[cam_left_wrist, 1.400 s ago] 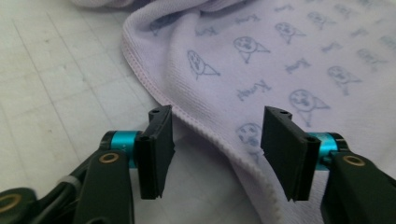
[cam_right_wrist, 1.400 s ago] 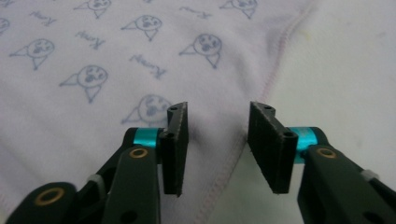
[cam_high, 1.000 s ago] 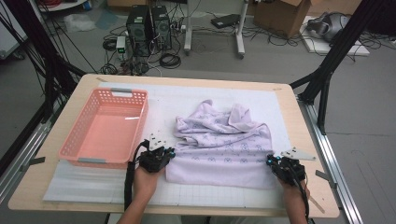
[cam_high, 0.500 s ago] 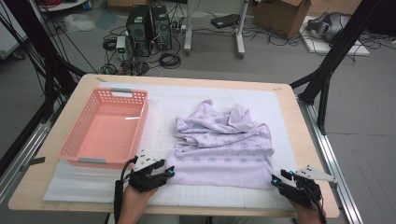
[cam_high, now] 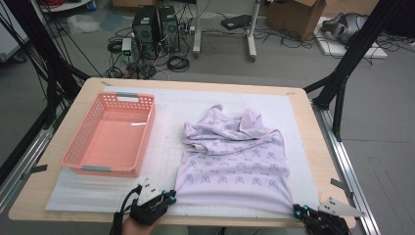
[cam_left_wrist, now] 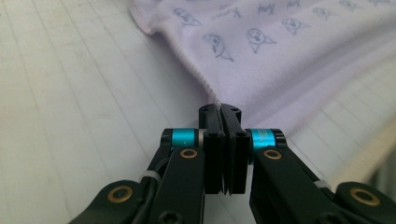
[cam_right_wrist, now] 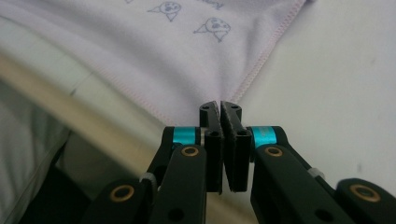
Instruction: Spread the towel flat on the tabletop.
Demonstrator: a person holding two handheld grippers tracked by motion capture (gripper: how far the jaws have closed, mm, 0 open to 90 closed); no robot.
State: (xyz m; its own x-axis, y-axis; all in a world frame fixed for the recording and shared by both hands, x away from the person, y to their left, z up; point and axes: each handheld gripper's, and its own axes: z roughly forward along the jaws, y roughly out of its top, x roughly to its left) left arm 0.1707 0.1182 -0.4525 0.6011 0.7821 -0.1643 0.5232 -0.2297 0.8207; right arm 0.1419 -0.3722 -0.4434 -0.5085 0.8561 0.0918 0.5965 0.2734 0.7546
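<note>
While the pale lilac printed cotton garment point(cam_high: 235, 161) lies spread on the white mat toward the table's point(cam_high: 313, 147) near edge, the left gripper point(cam_high: 169, 197) has just closed on its near left corner, and the right gripper point(cam_high: 297, 209) on its near right corner.

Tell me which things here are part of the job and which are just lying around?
In use: lilac printed shirt; left tool and right tool, each pinching a bottom corner.

Lying about: empty pink basket, white table mat, computers and cables on the floor.
</note>
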